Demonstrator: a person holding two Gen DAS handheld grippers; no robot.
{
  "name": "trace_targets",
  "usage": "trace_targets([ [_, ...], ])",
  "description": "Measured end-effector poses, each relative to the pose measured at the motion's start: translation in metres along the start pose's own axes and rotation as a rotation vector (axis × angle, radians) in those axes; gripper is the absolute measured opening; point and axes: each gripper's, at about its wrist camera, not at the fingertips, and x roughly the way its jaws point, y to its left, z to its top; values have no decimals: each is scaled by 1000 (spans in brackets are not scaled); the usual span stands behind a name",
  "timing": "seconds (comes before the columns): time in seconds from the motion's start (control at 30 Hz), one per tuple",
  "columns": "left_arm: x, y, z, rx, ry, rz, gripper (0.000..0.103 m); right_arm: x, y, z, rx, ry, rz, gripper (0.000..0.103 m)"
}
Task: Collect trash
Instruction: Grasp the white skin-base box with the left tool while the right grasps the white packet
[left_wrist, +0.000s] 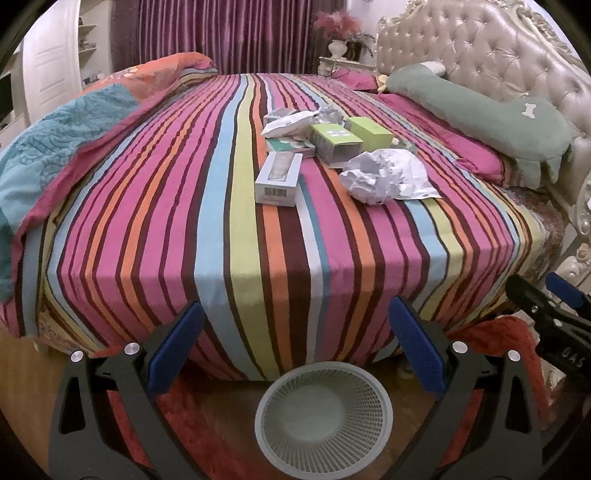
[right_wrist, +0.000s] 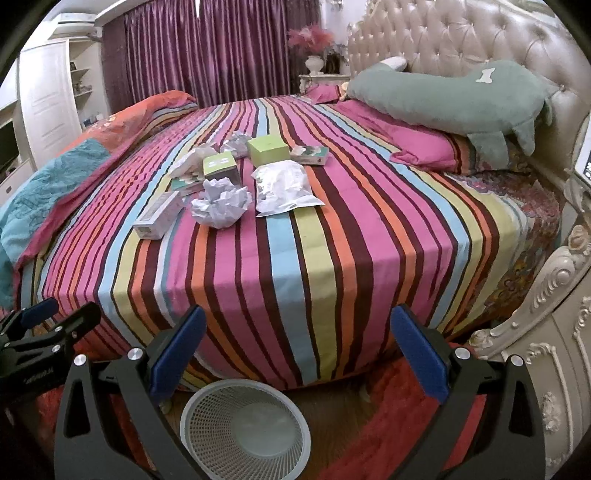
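Observation:
Trash lies in a cluster on the striped bed (left_wrist: 236, 229) (right_wrist: 332, 236): a crumpled white paper ball (left_wrist: 373, 177) (right_wrist: 221, 203), a white plastic bag (right_wrist: 280, 188), two green boxes (left_wrist: 369, 131) (right_wrist: 267, 149), a pale blue barcode box (left_wrist: 279, 179) (right_wrist: 159, 218) and more wrappers behind. A white mesh wastebasket (left_wrist: 323, 413) (right_wrist: 245, 430) stands empty on the floor at the bed's foot. My left gripper (left_wrist: 295, 343) hangs open above the basket. My right gripper (right_wrist: 295, 350) is open too, just right of the basket. Neither holds anything.
A green plush pillow (right_wrist: 443, 96) and pink pillows lie by the tufted headboard (right_wrist: 461, 37). A folded quilt (left_wrist: 66, 140) covers the bed's left side. An ornate nightstand (right_wrist: 554, 350) stands at the right. A red rug (right_wrist: 388, 424) lies under the basket.

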Motion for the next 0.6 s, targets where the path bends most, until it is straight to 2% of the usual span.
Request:
trace_targets([
  [0.6,49,12,38,-52,30,19,97,44,-3,32,25,38,21,95],
])
